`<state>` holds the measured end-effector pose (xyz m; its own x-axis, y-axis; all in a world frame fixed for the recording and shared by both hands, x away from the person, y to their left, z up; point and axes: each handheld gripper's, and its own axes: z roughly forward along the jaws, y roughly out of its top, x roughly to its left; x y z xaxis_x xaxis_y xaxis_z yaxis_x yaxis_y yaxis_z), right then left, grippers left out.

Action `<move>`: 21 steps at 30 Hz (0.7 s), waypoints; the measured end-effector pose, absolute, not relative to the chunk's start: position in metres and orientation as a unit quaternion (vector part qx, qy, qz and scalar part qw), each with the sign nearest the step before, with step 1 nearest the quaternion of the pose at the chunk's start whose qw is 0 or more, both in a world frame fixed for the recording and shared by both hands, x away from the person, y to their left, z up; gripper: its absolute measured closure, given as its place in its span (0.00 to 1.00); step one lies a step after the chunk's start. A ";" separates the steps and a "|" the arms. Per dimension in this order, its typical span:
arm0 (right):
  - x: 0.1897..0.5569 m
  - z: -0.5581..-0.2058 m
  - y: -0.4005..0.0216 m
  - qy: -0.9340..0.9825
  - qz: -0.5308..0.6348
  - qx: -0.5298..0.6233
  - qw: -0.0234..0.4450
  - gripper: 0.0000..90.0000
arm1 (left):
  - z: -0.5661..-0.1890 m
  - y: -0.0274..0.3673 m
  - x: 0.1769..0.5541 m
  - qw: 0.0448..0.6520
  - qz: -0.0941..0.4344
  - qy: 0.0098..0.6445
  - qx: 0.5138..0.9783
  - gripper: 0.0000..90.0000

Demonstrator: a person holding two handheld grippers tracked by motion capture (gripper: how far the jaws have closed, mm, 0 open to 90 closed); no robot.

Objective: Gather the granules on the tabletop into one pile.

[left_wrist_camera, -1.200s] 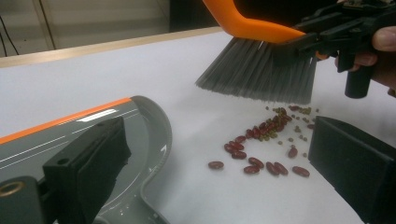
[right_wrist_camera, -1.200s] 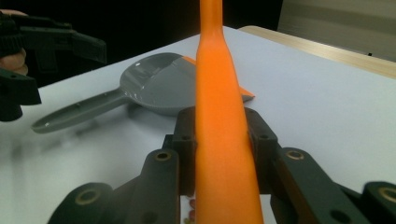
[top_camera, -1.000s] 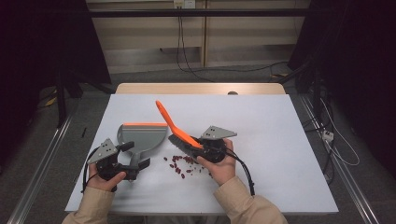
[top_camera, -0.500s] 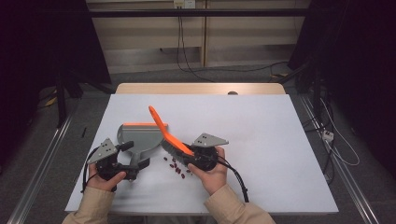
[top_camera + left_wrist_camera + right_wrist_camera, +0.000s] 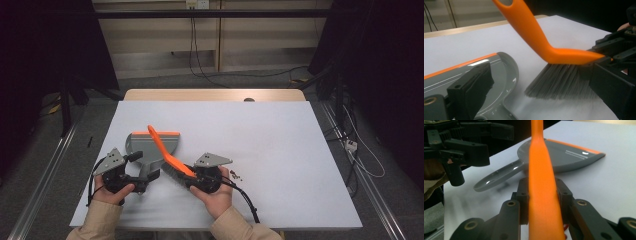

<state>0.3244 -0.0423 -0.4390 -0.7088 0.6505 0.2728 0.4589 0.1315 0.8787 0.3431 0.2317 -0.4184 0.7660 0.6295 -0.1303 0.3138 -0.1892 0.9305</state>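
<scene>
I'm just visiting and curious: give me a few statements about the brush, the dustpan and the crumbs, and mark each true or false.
1. The right gripper is shut on the orange brush. True.
2. The dustpan is blue. False: it is grey with an orange front edge.
3. The crumbs lie inside the dustpan. False: they lie on the table to the right of the right hand, away from the pan.
4. The brush bristles are beside the dustpan's rim. True.
5. The left gripper holds the brush. False: it is by the dustpan's handle; whether it grips that handle is hard to tell.
</scene>
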 end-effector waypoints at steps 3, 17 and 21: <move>0.324 -0.445 -0.039 0.754 0.525 0.386 0.086 0.79 | -0.418 0.232 0.343 0.556 0.142 0.310 0.758 0.05; 0.329 -0.446 -0.062 0.746 0.494 0.432 0.112 0.79 | -0.418 0.231 0.343 0.555 0.144 0.308 0.759 0.05; 0.329 -0.447 -0.068 0.741 0.492 0.442 0.113 0.79 | -0.418 0.231 0.343 0.555 0.145 0.308 0.759 0.05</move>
<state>0.3290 -0.0684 -0.4466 -0.5837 0.7668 0.2670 0.5441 0.1253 0.8296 0.3427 0.2308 -0.4178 0.7682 0.6286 -0.1212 0.3059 -0.1940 0.9321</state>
